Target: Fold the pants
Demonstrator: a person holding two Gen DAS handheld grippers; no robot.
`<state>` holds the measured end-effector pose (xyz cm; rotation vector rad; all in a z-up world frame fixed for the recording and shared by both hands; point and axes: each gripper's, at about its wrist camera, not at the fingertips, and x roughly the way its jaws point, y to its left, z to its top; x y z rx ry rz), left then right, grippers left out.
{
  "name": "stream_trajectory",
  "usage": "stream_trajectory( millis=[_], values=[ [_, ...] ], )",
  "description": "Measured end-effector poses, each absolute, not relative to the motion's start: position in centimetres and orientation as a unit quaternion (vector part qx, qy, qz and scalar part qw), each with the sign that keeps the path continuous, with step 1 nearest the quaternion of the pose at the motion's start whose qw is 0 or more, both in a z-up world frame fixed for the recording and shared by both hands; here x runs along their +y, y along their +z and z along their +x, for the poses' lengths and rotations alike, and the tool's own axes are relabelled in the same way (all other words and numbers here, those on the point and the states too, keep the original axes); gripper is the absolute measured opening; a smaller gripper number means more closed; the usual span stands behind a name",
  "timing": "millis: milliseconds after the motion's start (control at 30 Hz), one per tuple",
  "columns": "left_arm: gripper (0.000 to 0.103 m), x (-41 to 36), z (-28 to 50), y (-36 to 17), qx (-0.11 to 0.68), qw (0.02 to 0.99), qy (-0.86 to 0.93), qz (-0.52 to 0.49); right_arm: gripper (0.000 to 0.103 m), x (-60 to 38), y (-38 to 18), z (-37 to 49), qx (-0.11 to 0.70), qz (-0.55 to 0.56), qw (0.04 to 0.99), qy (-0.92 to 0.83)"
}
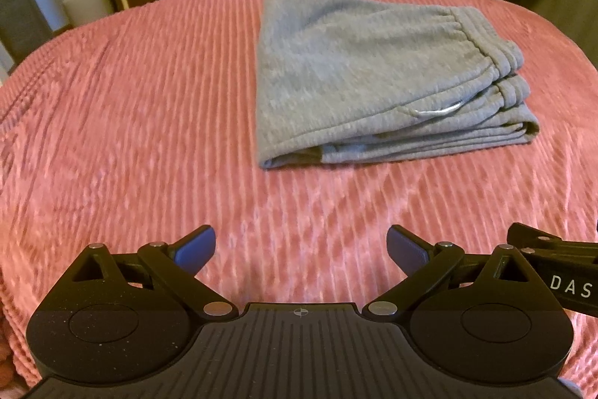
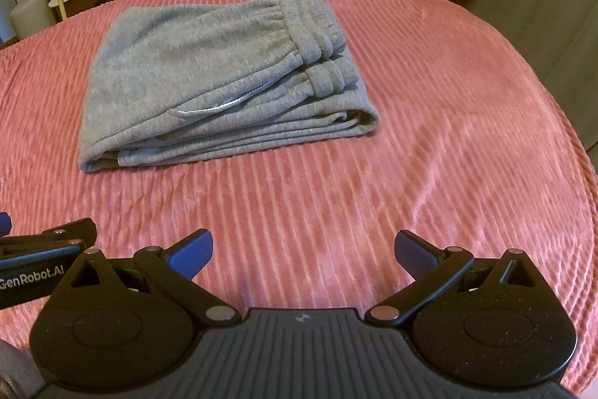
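Already the pants point(image 1: 358, 77) lie folded into a thick grey stack on the pink ribbed bed point(image 1: 130, 122), waistband layers piled at the right end and a fold at the left, so the job looks finished or nearly so.

Risks, as I judge them, come mostly from touching it again. Several layers sit loosely on one another, and the near edge shows separate hems stepping out; a nudge or pinch on only the top layer would likely peel it back and open the stack. Plush bedding gives under pressure, so pressing down to flatten it could tilt the pile or drag the cover into ridges beneath it. A white drawstring loop point(image 2: 209, 110) pokes from the pocket area and could snag on a fingertip passing low over it.

Both tools are well clear of the cloth. Left hand-held gripper point(image 1: 301, 247) has its blue pads spread wide and holds nothing; the pants lie ahead of it and to its right, with bare bed between. Right hand-held gripper point(image 2: 302, 249) is likewise spread wide and empty; the pants lie ahead and to its left. Each gripper's side shows at the edge of the other's view, so they sit close together.
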<state>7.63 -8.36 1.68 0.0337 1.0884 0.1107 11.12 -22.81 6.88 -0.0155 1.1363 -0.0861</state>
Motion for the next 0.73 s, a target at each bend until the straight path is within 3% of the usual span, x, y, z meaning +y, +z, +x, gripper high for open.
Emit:
stream_trajectory(
  millis=[733],
  values=[
    [0.101, -8.46, 7.57, 1.82, 0.517, 0.855, 0.038, 0.016, 0.103, -23.03, 7.05, 10.84, 0.535, -0.002, 0.844, -0.043]
  ],
)
